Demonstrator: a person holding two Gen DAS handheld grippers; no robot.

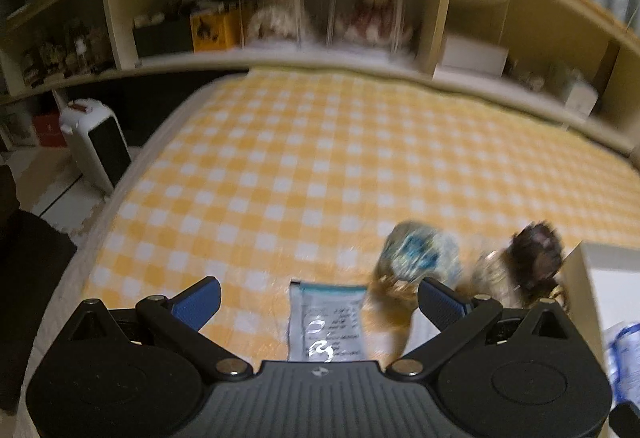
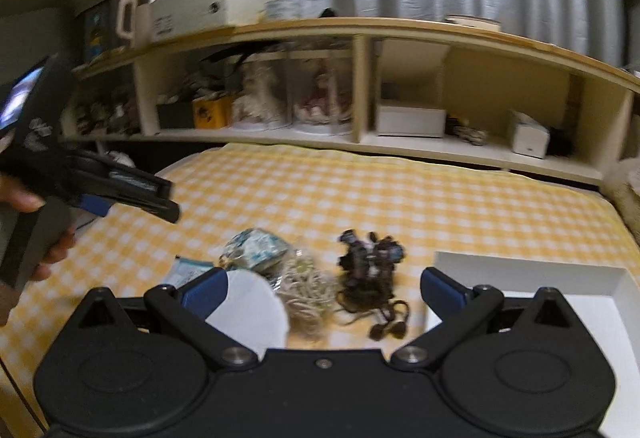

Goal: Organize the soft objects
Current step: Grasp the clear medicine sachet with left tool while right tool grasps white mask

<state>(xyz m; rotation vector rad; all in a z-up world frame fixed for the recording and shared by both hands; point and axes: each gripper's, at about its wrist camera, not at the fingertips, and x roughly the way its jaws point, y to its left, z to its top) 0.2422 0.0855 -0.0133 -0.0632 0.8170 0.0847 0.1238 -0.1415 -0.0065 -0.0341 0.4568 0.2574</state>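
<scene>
Left wrist view: left gripper (image 1: 318, 296) hangs low over the near edge of the bed (image 1: 304, 158), jaws wide apart and empty, likely lining up on the items below
Flat packet: a printed sachet (image 1: 326, 322) lies directly between the spread fingers at the bed's near edge, the most likely first pick
Blue bundle: a blue-and-white wrapped soft item (image 1: 420, 252) sits just right of the sachet, blurred
Dark doll: a dark-haired soft toy (image 1: 536, 250) lies further right, beside the white box (image 1: 612, 278) at the near right corner
Right wrist view: right gripper (image 2: 322, 290) hovers over the same near edge, jaws fully apart, holding nothing
Cluster: the blue bundle (image 2: 258, 248), a pale tangle of yarn-like fibre (image 2: 308, 298) and the dark doll (image 2: 370, 262) lie close together, seemingly gathered for sorting
White disc: a round white piece (image 2: 248, 310) lies beside the left finger; what it is I cannot tell
Box: the open white box (image 2: 528, 270) waits just right of the cluster, probably the destination
Other gripper: the left gripper (image 2: 120, 190) appears at the left, held by a hand (image 2: 24, 202)
</scene>
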